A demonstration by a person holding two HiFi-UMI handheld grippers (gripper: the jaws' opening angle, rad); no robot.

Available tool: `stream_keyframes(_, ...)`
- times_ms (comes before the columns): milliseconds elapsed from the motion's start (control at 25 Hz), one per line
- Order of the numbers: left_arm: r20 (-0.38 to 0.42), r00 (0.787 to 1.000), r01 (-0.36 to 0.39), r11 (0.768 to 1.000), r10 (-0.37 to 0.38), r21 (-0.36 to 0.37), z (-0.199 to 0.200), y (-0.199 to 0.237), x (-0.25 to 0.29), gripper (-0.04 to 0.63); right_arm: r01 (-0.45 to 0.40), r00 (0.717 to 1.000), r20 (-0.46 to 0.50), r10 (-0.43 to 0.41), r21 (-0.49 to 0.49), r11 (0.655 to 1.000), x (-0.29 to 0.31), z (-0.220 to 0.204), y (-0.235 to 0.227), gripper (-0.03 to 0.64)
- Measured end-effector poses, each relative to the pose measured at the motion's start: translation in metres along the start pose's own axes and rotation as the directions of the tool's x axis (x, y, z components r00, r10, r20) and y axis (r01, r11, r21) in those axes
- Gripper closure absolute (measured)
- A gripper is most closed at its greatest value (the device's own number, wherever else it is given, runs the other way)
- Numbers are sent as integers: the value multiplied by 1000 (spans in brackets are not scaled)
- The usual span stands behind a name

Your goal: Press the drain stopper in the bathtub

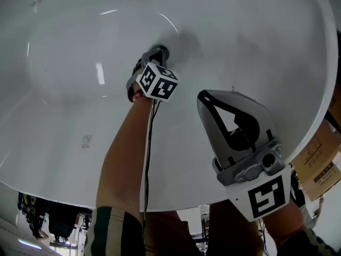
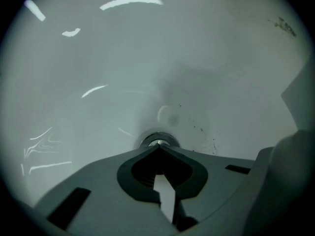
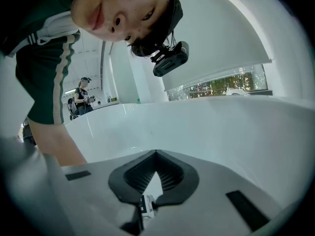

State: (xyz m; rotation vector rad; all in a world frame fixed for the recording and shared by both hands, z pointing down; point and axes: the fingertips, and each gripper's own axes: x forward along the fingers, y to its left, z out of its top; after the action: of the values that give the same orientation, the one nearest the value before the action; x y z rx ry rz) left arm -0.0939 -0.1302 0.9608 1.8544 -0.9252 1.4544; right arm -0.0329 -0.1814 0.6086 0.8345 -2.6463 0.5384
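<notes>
the drain stopper (image 2: pixel 158 141) sat in the floor of the bathtub (image 2: pixel 98 58), at the low point of the white basin, and only a small arc of its shiny round rim showed past the tips of the left gripper (image 2: pixel 158 149). that gripper pointed steeply down, its jaws pressed together with nothing between them, and its tip lay right over the stopper. whether it was already bearing on the cap or just above it could not be told.

the stopper looked like a hard, polished metal cap, probably sprung, so it would likely give a short way under a push and no more. it was not a thing to pinch: the place to meet it was the middle of the cap, with the closed tips coming straight down. on metal that smooth, an off-centre or slanted push could skid onto the enamel.

the tub looked dry, with no water in it, only a few dark specks and a faint ring mark beside the drain.

the right gripper (image 1: pixel 206 99) hung over the near side of the tub, well apart from the drain, its jaws also together and holding nothing.
</notes>
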Motion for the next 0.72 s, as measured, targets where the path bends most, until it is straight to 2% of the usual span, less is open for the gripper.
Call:
stream_keyframes(240, -8, 999, 33, 999, -33, 10, -4, 2, 3, 585, 16, 1000, -16, -15, 87, 996, 2, -6, -9, 603)
stream_keyframes(440, -121, 993, 2, 999, 3, 42, 0, 0, 7, 584, 22, 1000, -22, -20, 87, 996, 5, -9, -10, 603)
stream_keyframes(560, -163, 986, -30, 998, 40, 61, -2, -3, 8, 586, 12, 1000, -28, -10, 99, 995, 5, -10, -7, 603)
stream_keyframes(640, -163, 985, -43, 996, 55, 77, -2, -1, 10, 591, 6, 1000, -26, -4, 102, 995, 8, -12, -7, 603)
stream_keyframes(720, -146, 989, -32, 998, 38, 46, -2, 0, 11, 591, 7, 1000, -30, -4, 106, 994, 9, -14, -8, 603)
